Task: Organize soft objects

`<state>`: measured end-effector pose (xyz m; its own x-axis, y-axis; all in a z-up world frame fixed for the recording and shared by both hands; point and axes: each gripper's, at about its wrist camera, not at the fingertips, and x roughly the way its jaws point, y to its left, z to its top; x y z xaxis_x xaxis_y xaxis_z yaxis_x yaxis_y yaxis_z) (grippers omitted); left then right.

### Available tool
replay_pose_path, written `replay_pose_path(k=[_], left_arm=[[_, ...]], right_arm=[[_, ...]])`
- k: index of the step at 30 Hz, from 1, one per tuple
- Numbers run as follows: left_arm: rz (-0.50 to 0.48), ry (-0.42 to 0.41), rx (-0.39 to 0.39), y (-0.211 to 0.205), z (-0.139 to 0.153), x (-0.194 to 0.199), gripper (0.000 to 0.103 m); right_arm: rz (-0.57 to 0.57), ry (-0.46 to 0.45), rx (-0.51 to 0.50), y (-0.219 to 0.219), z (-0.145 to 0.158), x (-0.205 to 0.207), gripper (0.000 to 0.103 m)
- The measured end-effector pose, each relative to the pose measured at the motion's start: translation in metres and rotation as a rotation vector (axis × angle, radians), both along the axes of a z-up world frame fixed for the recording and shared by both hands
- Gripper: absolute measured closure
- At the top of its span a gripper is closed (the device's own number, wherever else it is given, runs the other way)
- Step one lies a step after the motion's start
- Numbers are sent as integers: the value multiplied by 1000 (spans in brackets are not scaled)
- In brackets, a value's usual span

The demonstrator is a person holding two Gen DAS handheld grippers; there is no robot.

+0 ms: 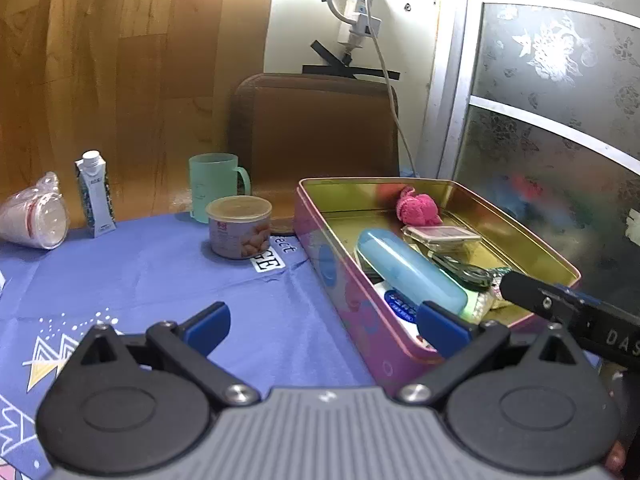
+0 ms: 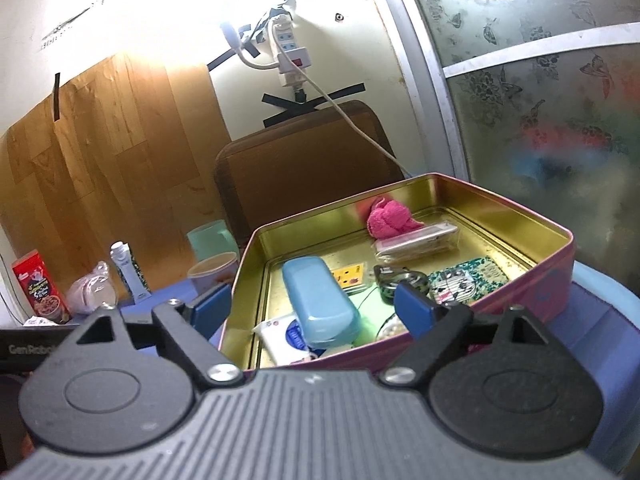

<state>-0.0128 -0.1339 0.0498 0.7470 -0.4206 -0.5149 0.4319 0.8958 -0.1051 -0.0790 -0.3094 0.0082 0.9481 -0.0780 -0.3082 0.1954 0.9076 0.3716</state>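
Pink cloth (image 2: 390, 218) lay at the tin's (image 2: 558, 230) far wall as both grippers, left (image 1: 322, 322) and right (image 2: 314, 306), hovered wide and empty; reaching in to grasp it seemingly came next.

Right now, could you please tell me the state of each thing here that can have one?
Left gripper: open, empty.
Right gripper: open, empty.
Tin box: lid off, holding items.
Pink cloth: bunched up inside the box.
Blue case: closed.
Nut can: lid on.
Carton: capped, upright.
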Motion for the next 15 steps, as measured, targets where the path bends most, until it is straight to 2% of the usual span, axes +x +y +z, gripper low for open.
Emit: replay_pose_path(k=[8, 15], left_arm=[[31, -38, 33, -2, 0, -6, 0], [-5, -51, 65, -12, -1, -14, 0]], right_arm=[[4, 0, 31, -2, -2, -3, 12], [-3, -6, 41, -7, -4, -8, 12]])
